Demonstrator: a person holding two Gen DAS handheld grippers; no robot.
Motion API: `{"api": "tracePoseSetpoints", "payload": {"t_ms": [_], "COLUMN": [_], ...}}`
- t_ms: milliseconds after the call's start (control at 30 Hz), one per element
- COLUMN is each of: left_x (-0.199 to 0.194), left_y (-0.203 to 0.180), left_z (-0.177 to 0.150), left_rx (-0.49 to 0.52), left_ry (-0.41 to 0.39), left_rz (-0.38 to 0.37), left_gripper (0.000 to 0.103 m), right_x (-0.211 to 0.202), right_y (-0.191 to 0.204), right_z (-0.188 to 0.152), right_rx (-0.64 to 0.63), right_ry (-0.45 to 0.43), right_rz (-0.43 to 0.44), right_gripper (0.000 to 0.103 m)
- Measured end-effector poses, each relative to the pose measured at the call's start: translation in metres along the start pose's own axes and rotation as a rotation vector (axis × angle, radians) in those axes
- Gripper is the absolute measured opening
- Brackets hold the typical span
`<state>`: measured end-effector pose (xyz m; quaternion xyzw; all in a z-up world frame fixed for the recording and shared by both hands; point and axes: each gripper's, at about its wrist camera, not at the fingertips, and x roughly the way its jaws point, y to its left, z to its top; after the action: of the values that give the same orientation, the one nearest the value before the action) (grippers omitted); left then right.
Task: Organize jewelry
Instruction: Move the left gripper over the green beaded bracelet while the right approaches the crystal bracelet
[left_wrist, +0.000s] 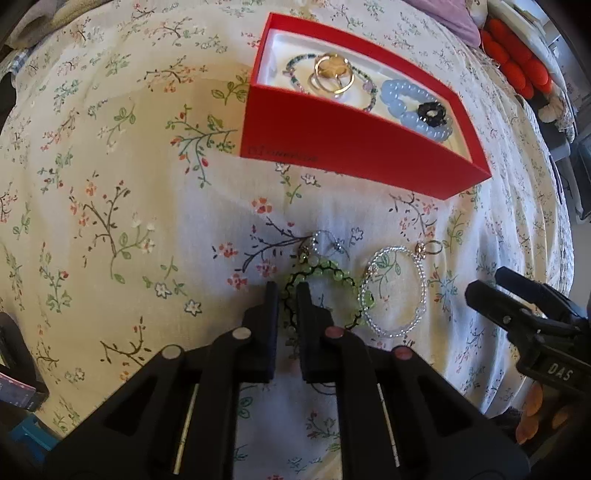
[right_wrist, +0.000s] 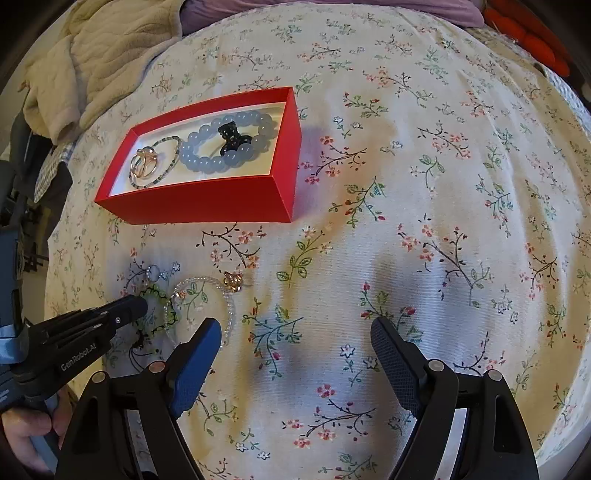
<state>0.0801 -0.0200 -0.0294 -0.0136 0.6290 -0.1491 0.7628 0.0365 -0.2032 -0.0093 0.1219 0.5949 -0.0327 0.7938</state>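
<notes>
A green bead bracelet (left_wrist: 332, 269) on a black cord lies on the flowered sheet. My left gripper (left_wrist: 287, 291) is shut on its left edge, fingers pointing steeply down; the right wrist view shows this gripper (right_wrist: 138, 304) on the bracelet (right_wrist: 162, 295). Beside it lie a clear bead bracelet (left_wrist: 421, 291), a small pearl ring (left_wrist: 325, 240) and a gold ring (left_wrist: 424, 247). Behind stands a red box (left_wrist: 332, 147) holding a blue bead bracelet (left_wrist: 406, 99), a black piece (left_wrist: 430, 112), gold rings (left_wrist: 332, 72) and a thin bead bracelet. My right gripper (right_wrist: 295, 325) hangs open over bare sheet, nothing between its fingers.
The flowered sheet (right_wrist: 424, 184) stretches wide to the right of the box. A beige blanket (right_wrist: 103, 48) lies bunched at the back left and orange-red cushions (left_wrist: 517, 62) at the back right. A person's hand (right_wrist: 26, 432) holds the left gripper's handle.
</notes>
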Motion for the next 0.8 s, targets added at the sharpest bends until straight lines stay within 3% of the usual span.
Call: {"api": "tracePoseSetpoints", "payload": {"t_ms": [33,633,800], "left_x": [-0.002,-0.049,-0.042], "left_y": [0.000,0.030,0.027], "left_z": [0.001,-0.008,-0.010], "left_rx": [-0.002,-0.015,-0.013], "left_ry": [-0.004,-0.103,-0.088], "left_rz": [-0.006,-0.052,-0.042], "left_gripper": [0.004,0.004,0.004], "right_x": [0.000,0.026,0.028], "right_y": [0.000,0.033,0.046], "right_z": [0.000,0.005,0.005], "right_rx": [0.002,-0.003,-0.017], "right_ry": [0.001,0.049,0.043], "right_rz": [0.001,0.053,0.090], "right_gripper": [0.084,0.084,0.084]}}
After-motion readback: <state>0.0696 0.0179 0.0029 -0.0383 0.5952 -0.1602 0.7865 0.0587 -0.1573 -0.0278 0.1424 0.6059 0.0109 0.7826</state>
